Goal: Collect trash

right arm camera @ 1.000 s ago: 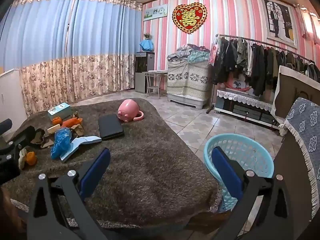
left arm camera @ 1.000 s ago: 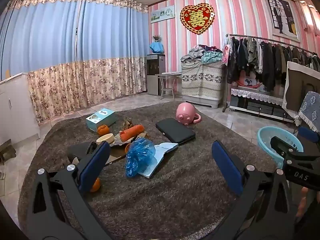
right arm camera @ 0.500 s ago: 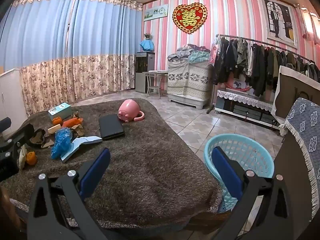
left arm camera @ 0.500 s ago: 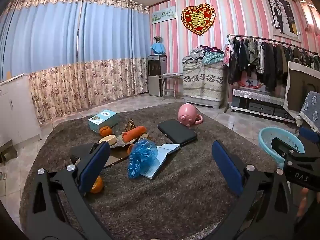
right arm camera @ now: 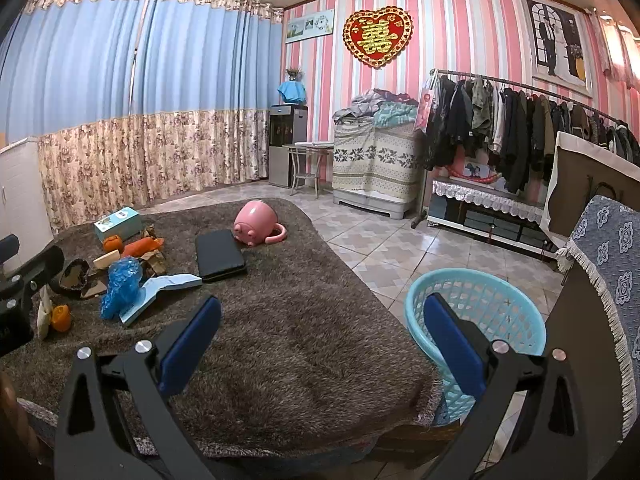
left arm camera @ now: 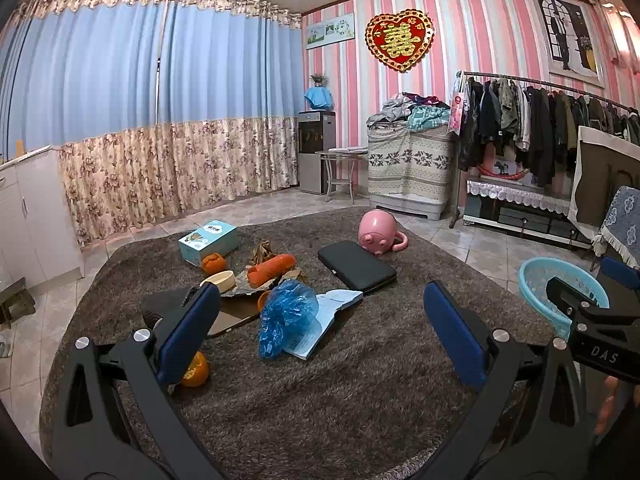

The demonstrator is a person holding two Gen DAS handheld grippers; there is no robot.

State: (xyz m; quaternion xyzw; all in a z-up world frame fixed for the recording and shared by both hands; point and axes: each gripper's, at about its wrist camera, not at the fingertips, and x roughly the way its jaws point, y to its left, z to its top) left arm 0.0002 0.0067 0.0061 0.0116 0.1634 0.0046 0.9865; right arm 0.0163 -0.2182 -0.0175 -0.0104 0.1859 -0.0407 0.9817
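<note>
Both tools, left tool point(left arm camera: 322, 328) and right tool point(right arm camera: 322, 330), spread, holding nothing. One crumpled blue plastic bag point(left arm camera: 286, 316) at 12 o'clock on brown shaggy bench point(left arm camera: 320, 392); three orange peels; one light-blue mesh basket point(right arm camera: 476, 320) at 3.

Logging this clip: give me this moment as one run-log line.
left hand-held gripper: open, empty | right hand-held gripper: open, empty | blue plastic bag: on rug, untouched | basket: on floor

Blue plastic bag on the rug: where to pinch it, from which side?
Pinch the bunched crown of the blue plastic bag from above with the left gripper, probably. It's a soft crumpled heap leaning on the open booklet, so a low side approach risks catching pages.
</note>
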